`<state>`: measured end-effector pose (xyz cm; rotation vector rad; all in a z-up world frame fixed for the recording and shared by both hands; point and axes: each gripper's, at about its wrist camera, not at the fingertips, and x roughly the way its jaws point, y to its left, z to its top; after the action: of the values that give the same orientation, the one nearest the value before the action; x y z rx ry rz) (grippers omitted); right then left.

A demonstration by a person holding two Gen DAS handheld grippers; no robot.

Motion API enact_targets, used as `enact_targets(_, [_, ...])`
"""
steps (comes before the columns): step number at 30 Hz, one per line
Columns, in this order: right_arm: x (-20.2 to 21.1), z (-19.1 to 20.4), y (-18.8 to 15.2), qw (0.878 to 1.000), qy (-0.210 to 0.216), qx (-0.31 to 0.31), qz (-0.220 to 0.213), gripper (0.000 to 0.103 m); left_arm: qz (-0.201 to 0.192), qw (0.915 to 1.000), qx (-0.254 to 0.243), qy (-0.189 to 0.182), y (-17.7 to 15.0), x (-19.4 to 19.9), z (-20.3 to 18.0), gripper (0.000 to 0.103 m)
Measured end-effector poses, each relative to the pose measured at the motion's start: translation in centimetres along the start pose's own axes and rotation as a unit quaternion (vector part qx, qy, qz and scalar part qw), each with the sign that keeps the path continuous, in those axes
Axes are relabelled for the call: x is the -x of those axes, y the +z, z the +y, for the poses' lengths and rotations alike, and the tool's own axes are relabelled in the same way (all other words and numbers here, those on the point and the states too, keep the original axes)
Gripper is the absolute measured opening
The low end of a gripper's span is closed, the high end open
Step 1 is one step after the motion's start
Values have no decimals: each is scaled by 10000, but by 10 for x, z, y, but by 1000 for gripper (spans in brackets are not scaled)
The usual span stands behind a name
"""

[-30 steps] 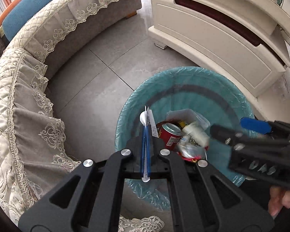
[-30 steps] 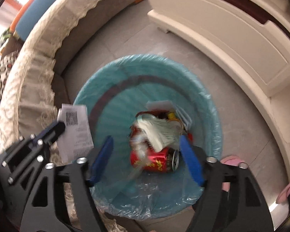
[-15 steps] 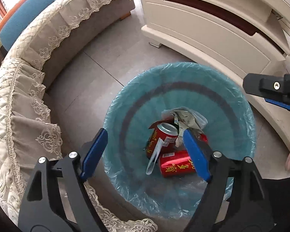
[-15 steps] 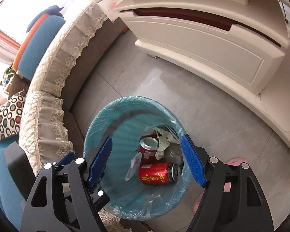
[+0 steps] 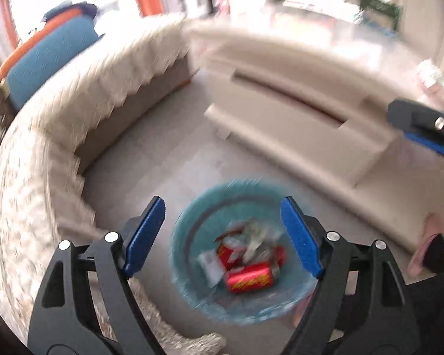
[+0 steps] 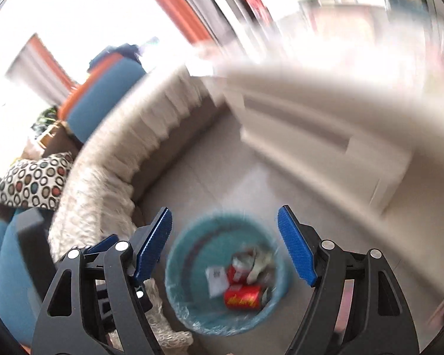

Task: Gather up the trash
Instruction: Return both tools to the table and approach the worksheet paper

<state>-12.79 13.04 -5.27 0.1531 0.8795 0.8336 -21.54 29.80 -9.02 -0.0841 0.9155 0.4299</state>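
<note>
My left gripper [image 5: 222, 233] stood released, jaws wide, nothing between them. My right gripper [image 6: 224, 245] likewise hung wide and empty. Both were above the teal-lined bin [image 5: 192, 230] on the floor, which held red cans [image 5: 250, 276], a white paper slip [image 6: 216, 279] and crumpled wrappers.

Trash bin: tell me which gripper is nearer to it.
Left. The left gripper, jaws just opened and empty, hangs above the trash bin. The right gripper, also open, looks higher and farther off, since the bin appears smaller in its view.
</note>
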Motion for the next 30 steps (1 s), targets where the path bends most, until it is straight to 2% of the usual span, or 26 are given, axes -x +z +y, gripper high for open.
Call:
enact_targets(2, [49, -16, 24, 9983, -367, 100, -448, 75, -300, 9991, -182, -218, 21, 22, -23, 81])
enact_targets(4, [101, -44, 43, 9905, -1050, 87, -881, 82, -651, 9955, -402, -567, 43, 46, -57, 88])
enact_targets(5, [123, -58, 48, 9842, -1429, 60, -1047, 82, -796, 9926, -510, -760, 53, 54, -75, 89])
enact_targets(8, [177, -99, 51, 9578, -2494, 40, -1428, 86, -1034, 9858, -874, -990, 70, 68, -123, 89])
enact_targets(10, [204, -140, 45, 9405, -3038, -364, -1477, 86, -1125, 9791, -1106, -1284, 79, 73, -162, 89])
enact_targets(12, [218, -175, 36, 9246, -3476, -660, -1415, 86, -1071, 9732, -1231, -1621, 86, 73, -197, 90])
enact_targets(15, [219, -208, 25, 9083, -3883, -745, -1363, 86, -1052, 9667, -1395, -1871, 92, 72, -245, 96])
enact_targets(19, [198, -230, 21, 8974, -4115, -830, -1357, 86, -1016, 9573, -1536, -2230, 95, 69, -289, 96])
enact_targets(21, [191, -238, 20, 8913, -4217, -847, -1435, 85, -971, 9557, -1574, -2288, 100, 63, -306, 96])
enact_targets(22, [186, -245, 21, 8891, -4267, -870, -1411, 81, -953, 9548, -1602, -2314, 101, 61, -309, 96])
enact_targets(23, [185, -253, 22, 8883, -4295, -898, -1359, 70, -908, 9542, -1630, -2337, 103, 56, -318, 96])
enact_targets(24, [182, -260, 22, 8904, -4256, -1002, -1263, 65, -871, 9540, -1634, -2357, 105, 52, -322, 96])
enact_targets(25, [183, -267, 22, 8963, -4107, -1173, -1190, 53, -853, 9532, -1641, -2391, 105, 52, -320, 96])
enact_targets(26, [184, -268, 22, 8975, -4064, -1263, -1161, 42, -834, 9524, -1648, -2424, 106, 51, -325, 96])
enact_targets(28, [188, -269, 24, 8969, -4058, -1267, -1217, 31, -785, 9508, -1657, -2496, 108, 45, -336, 96])
enact_targets(29, [189, -266, 22, 8980, -4030, -1259, -1241, 19, -759, 9512, -1655, -2493, 109, 42, -340, 96])
enact_targets(30, [191, -264, 22, 8998, -3985, -1255, -1259, 14, -756, 9518, -1651, -2472, 110, 41, -342, 96])
